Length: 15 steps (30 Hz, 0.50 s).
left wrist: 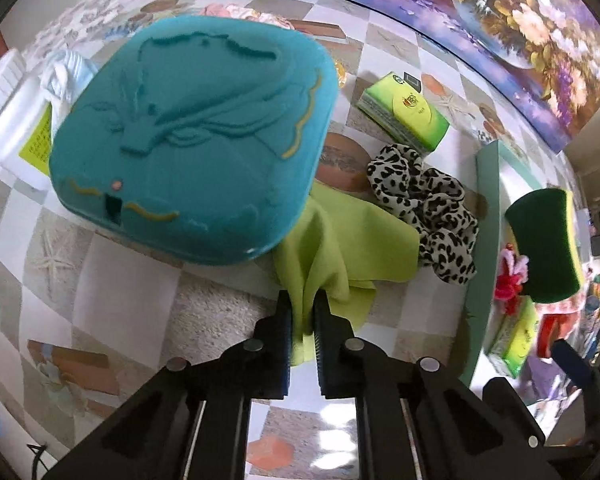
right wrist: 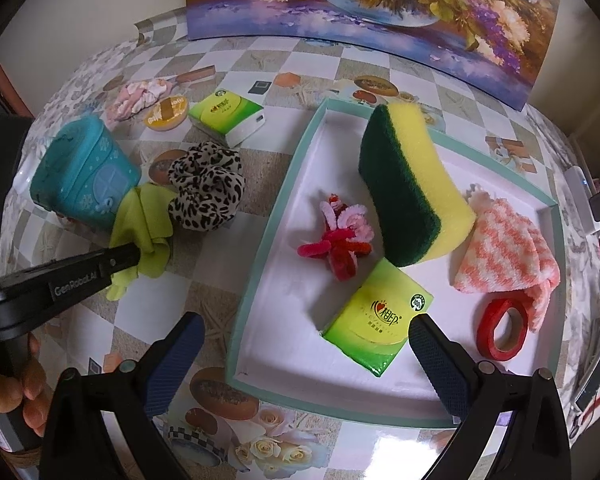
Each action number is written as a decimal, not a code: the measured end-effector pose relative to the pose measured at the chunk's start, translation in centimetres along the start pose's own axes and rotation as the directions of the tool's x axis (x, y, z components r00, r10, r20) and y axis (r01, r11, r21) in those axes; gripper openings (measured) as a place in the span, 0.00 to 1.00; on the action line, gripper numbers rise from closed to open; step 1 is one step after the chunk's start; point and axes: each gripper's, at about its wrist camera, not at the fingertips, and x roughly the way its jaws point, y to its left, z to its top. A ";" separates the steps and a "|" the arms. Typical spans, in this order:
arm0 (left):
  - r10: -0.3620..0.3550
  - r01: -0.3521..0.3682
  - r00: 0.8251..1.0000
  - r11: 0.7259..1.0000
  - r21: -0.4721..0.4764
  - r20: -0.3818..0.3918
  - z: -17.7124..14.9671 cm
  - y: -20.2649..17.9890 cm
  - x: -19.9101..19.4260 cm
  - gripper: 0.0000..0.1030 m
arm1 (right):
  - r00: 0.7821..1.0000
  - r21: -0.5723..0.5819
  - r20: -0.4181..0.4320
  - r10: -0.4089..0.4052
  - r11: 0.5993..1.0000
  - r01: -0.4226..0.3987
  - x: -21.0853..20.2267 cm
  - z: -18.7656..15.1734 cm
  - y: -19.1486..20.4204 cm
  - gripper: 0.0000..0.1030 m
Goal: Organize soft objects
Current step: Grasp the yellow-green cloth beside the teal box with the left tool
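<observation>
Left gripper (left wrist: 302,312) clenched on fold of green cloth (left wrist: 332,256), pointing steeply down. Cloth on table (left wrist: 132,264), one edge tucked under teal box (left wrist: 192,132), other edge touching leopard scrunchie (left wrist: 424,208). Right gripper (right wrist: 306,340) released, nothing between pads, hovering over near-left rim of tray (right wrist: 260,240). Tray holding sponge (right wrist: 412,192), tissue pack (right wrist: 376,320), pipe-cleaner flower (right wrist: 336,240), pink cloth (right wrist: 504,256), red tape roll (right wrist: 502,328). Bare tray floor along near edge. Open table strip between cloth and tray rim.

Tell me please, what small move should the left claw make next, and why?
Probably lift straight up a little. The left claw is shut on the lime green cloth, whose far edge seems tucked under the teal box; a gentle lift should free it toward the tray.
</observation>
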 end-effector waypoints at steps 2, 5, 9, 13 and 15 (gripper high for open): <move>-0.024 0.024 1.000 1.000 -0.019 -0.009 0.0 0.3 0.1 0.09 | 1.000 0.001 0.009 0.006 1.000 -0.006 -0.2 0.1 0.0 1.00; -0.061 0.060 0.998 0.997 -0.048 -0.019 -0.2 1.8 -0.1 0.08 | 0.998 0.012 0.034 0.049 0.999 -0.050 -0.6 0.4 0.0 1.00; -0.066 0.065 0.998 0.996 -0.059 -0.001 -1.2 3.2 -1.3 0.08 | 0.989 0.042 0.079 0.126 0.991 -0.130 -1.5 0.8 0.0 1.00; -0.059 0.060 0.998 0.995 -0.078 0.014 -1.5 4.3 -3.8 0.08 | 0.979 0.059 0.115 0.171 0.982 -0.178 -2.0 1.3 0.3 1.00; -0.059 0.061 0.998 0.994 -0.091 0.018 -1.9 4.8 -4.4 0.08 | 0.975 0.054 0.130 0.179 0.981 -0.187 -2.1 1.6 0.6 1.00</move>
